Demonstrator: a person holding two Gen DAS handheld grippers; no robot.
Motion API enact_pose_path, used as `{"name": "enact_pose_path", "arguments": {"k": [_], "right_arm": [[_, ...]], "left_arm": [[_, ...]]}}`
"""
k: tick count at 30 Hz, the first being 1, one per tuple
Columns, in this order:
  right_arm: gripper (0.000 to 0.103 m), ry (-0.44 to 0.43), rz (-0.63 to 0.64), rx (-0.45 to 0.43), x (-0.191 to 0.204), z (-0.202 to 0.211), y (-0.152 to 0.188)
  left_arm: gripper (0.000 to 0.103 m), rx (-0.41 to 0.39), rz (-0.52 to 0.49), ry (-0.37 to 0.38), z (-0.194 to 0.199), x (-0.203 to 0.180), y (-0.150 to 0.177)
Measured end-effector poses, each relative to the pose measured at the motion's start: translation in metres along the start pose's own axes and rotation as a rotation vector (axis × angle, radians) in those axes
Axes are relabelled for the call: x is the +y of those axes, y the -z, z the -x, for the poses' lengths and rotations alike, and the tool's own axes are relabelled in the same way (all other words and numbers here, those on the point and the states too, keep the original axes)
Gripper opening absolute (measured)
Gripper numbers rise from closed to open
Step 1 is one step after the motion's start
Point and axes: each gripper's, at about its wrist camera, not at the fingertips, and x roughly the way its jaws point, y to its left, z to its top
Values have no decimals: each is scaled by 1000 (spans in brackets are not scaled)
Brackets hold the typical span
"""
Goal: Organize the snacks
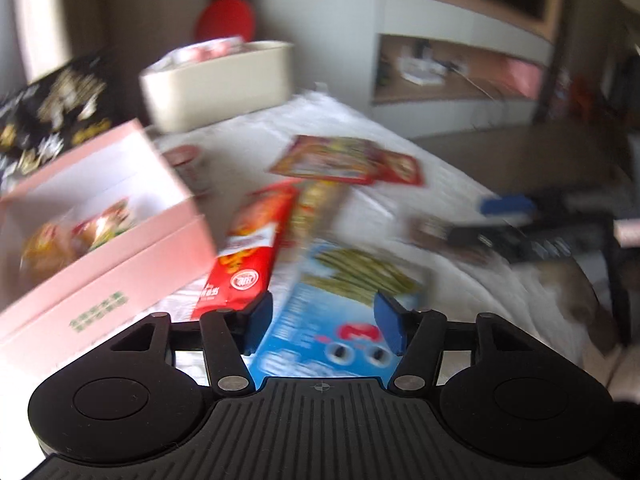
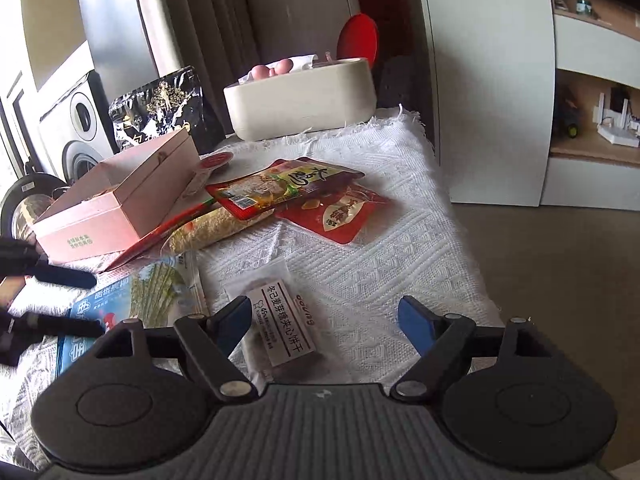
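Observation:
Snacks lie on a white woven cloth (image 2: 384,216). My left gripper (image 1: 323,320) is open, its blue pads on either side of a blue snack bag (image 1: 320,320) without clamping it; the bag also shows in the right wrist view (image 2: 132,300). The left wrist view is motion-blurred. My right gripper (image 2: 326,326) is open over a clear biscuit pack with a white label (image 2: 286,324). A red packet (image 1: 248,248), a red and yellow pouch (image 2: 280,188) and a red sachet (image 2: 340,212) lie further back. An open pink box (image 2: 120,200) holds wrapped snacks (image 1: 80,232).
A cream tub (image 2: 304,96) with pink items stands at the cloth's far edge, a red disc (image 2: 358,36) behind it. A black and gold bag (image 2: 160,104) leans behind the pink box. Speakers (image 2: 72,128) stand left; white shelving (image 2: 592,120) right. The cloth drops off at right.

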Motion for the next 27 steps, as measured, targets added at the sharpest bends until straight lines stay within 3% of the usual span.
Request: {"name": "enact_pose_path", "arguments": {"k": [3, 6, 10, 14, 18, 22, 24, 27], "right_arm": [[81, -96, 19, 20, 5, 7, 3], [81, -141, 119, 61, 25, 9, 6], [81, -124, 186, 73, 45, -2, 3], [81, -130, 191, 69, 54, -11, -5], [81, -108, 177, 36, 43, -3, -9], [81, -29, 120, 10, 19, 3, -10], [81, 14, 88, 16, 8, 1, -7], [82, 13, 29, 19, -5, -4, -2]], "left_arm": [[57, 25, 110, 31, -7, 21, 0], [57, 66, 110, 96, -8, 19, 8], [60, 72, 52, 97, 0, 5, 16], [58, 21, -56, -45, 17, -15, 15], [59, 49, -162, -10, 14, -40, 15], [60, 78, -240, 10, -1, -58, 20], [78, 92, -258, 29, -7, -64, 19], [95, 111, -280, 58, -13, -71, 21]]}}
